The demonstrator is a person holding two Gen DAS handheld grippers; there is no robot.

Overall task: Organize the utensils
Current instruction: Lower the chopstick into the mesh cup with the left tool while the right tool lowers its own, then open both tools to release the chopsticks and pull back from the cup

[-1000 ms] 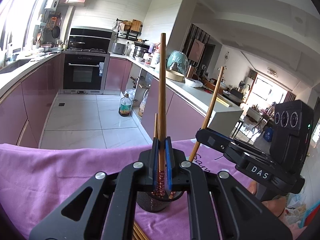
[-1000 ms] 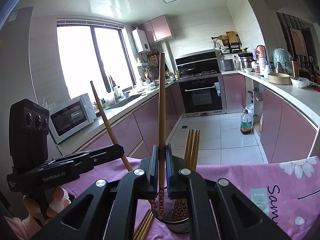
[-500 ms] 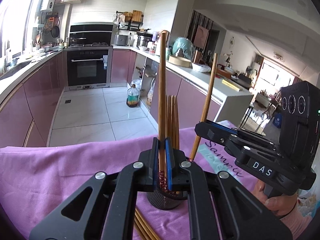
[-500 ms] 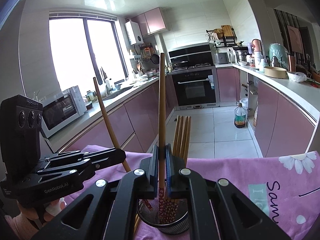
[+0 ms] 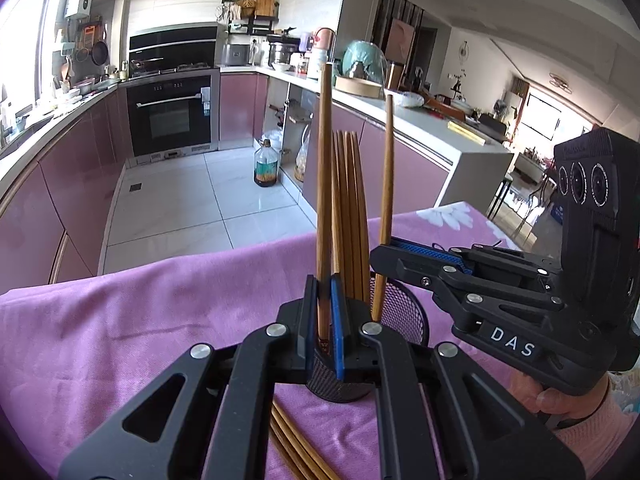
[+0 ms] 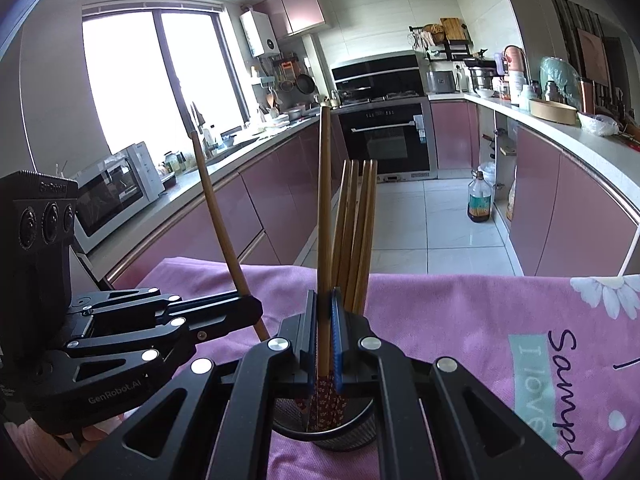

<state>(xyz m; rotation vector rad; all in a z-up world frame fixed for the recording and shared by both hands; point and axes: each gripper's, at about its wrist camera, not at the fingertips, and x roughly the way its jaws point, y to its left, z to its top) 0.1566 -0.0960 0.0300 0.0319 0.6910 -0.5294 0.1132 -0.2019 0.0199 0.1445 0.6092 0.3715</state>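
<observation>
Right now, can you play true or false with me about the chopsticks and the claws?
1. Each claw is shut on one chopstick. True: the left claw pinches a chopstick, and the right claw pinches another chopstick.
2. The cup is solid white. False: it is black mesh.
3. The cup has no chopsticks in it. False: a bunch of chopsticks already stands in it.
4. The cloth under the cup is purple. True.
5. Loose chopsticks lie on the cloth near the cup. True.
</observation>
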